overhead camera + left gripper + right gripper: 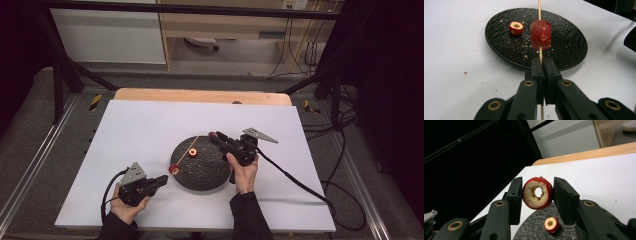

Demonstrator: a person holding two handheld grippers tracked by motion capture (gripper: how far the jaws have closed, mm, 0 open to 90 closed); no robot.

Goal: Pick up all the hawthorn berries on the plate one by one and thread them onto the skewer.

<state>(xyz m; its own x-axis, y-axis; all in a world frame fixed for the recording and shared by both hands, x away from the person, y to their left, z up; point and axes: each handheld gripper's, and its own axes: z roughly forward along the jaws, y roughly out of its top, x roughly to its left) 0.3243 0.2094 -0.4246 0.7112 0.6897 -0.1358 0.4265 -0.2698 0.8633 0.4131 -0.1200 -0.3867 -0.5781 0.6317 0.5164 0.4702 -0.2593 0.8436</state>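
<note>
A black round plate [210, 175] [569, 42] lies mid-table. My left gripper [164, 179] [541, 60] is at the plate's near left rim, shut on a thin wooden skewer [539, 10] that slants up over the plate. A red cored fruit piece [174, 169] [541, 35] is threaded on the skewer just past the jaws. Another red piece [192, 152] [516, 28] [551, 224] lies on the plate. Above the plate's far right rim, my right gripper [213, 135] [537, 187] is shut on a hollow red fruit ring [538, 193], whose hole faces the camera.
Crumbs are scattered over the plate and the white table top [140, 130]. A wooden strip [200, 95] borders the table's far edge. Black frame bars and cables [300, 180] run around the sides.
</note>
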